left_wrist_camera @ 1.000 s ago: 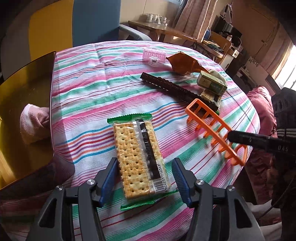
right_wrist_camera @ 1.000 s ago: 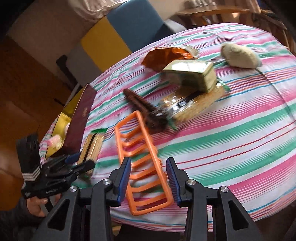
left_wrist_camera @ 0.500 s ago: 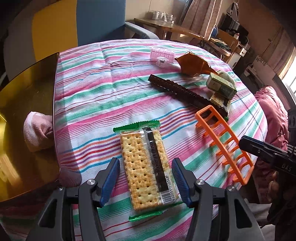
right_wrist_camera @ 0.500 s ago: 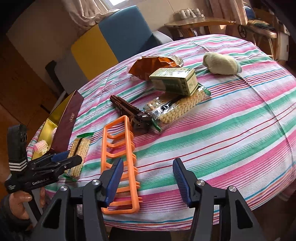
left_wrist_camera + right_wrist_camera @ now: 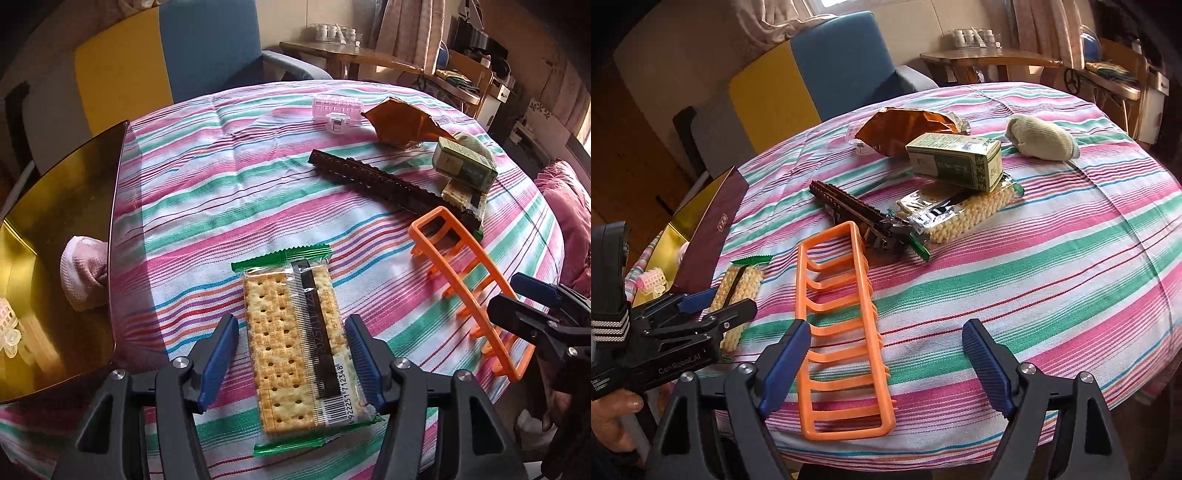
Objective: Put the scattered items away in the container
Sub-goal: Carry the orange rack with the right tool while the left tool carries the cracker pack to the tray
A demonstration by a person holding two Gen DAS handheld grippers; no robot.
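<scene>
L gripper (image 5: 291, 350) open, fingers straddling cracker pack (image 5: 299, 347) w/o touching. R gripper (image 5: 886, 365) wide open over orange rack (image 5: 838, 332) near table edge. Gold box (image 5: 55, 236) sits at left; brown comb (image 5: 384, 184), green carton (image 5: 463, 166) farther back.

Domestic living room: striped cloth (image 5: 1052, 258) over the round tabletop, armchair (image 5: 827, 62) (blue and yellow), curtains (image 5: 410, 33), wooden side table (image 5: 990, 59) carrying cups (image 5: 973, 37).

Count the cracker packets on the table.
2. One cracker packet lies between the left gripper's open fingers; the other lies under the green box, beside the brown comb. Others may be hidden.
</scene>
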